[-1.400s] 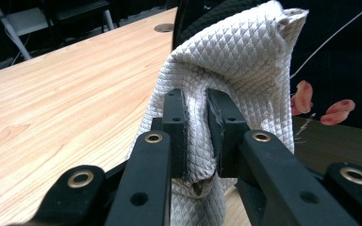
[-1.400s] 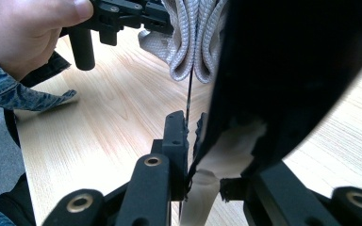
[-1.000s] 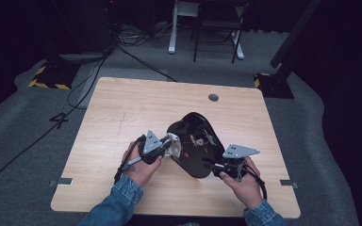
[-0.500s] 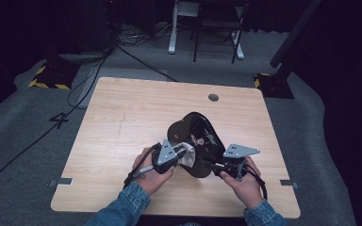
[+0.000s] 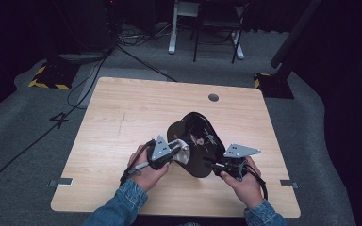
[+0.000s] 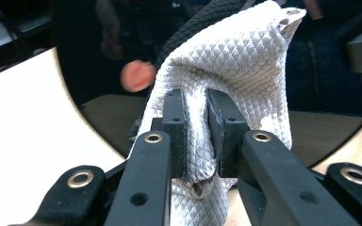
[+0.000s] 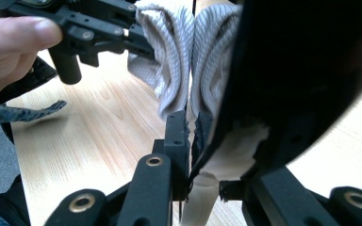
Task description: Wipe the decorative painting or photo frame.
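Mirror point(image 5: 202, 146): a dark oval mirror with a reflective face is held tilted above the table near its front middle, between the two hands; its lower edge is clamped, its upper end is raised toward the far side
Cloth point(image 6: 226, 80): a pale quilted cloth is pressed against the left part of the mirror's face; in the right gripper view point(image 7: 169, 56) it is seen doubled by its reflection in the glass
Left gripper point(image 5: 172, 153): its jaws are closed on a fold of the cloth, which is pinched between the two black pads in the left gripper view point(image 6: 197, 136); the cloth is bunched above and below the pads
Right gripper point(image 5: 219, 165): its jaws are closed on the thin lower edge of the mirror, seen edge-on between the pads in the right gripper view point(image 7: 192, 136)
Left hand point(image 5: 146, 165): it is wrapped around the left gripper's handle, at the mirror's left side, with a denim sleeve behind it
Right hand point(image 5: 245, 181): it is wrapped around the right gripper's handle, at the mirror's lower right
Contact: the cloth is touching the glass; the two grippers are near each other but apart
Table point(image 5: 122, 113): a light wooden top with a small round grommet point(image 5: 213, 97) near its far edge, well apart from the mirror
Surroundings: a grey floor with black cables and chair legs is seen beyond the table
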